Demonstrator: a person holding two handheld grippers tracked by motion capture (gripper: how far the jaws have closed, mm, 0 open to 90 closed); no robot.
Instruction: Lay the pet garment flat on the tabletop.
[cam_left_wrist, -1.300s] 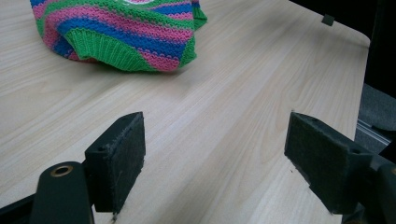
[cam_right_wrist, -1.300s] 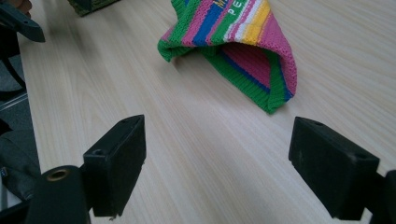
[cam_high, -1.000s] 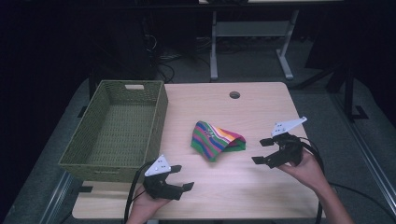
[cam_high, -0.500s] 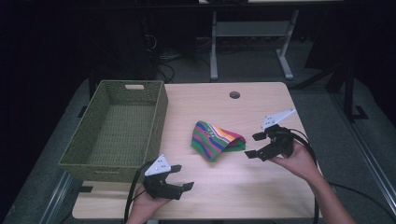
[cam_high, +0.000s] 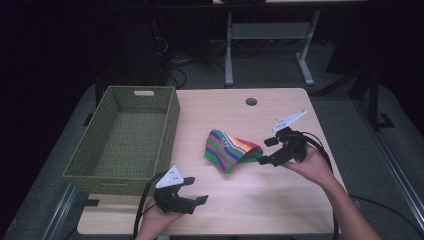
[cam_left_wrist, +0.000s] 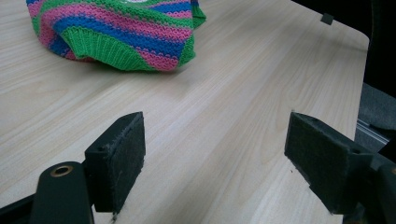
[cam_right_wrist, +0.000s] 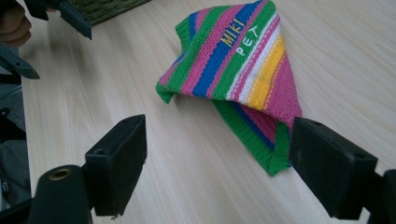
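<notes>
So the green woven basket (cam_high: 125, 142) sits on the left side of the table (cam_high: 235, 210) and there's nothing inside it, just the bare weave of its floor. The striped knit piece (cam_high: 231, 150) is lying on the wood around the middle of the table, to the right of the basket and clear of it, kind of bunched into a folded heap. The right gripper (cam_high: 267, 151) is right at the knit's right edge with its jaws spread wide, one pad just beside the green hem, not clamped on anything. The left gripper (cam_high: 196, 190) is down at the near edge, just in front of the basket's corner, jaws also spread and holding nothing. From the right gripper view you can actually read "MIKI PET" stitched on the knit (cam_right_wrist: 233, 74), plus yellow and white stripes, which the high view is too small to show. The left gripper view catches the knit (cam_left_wrist: 121, 35) from the other side, with the ribbed green hem and pink and blue bands.
</notes>
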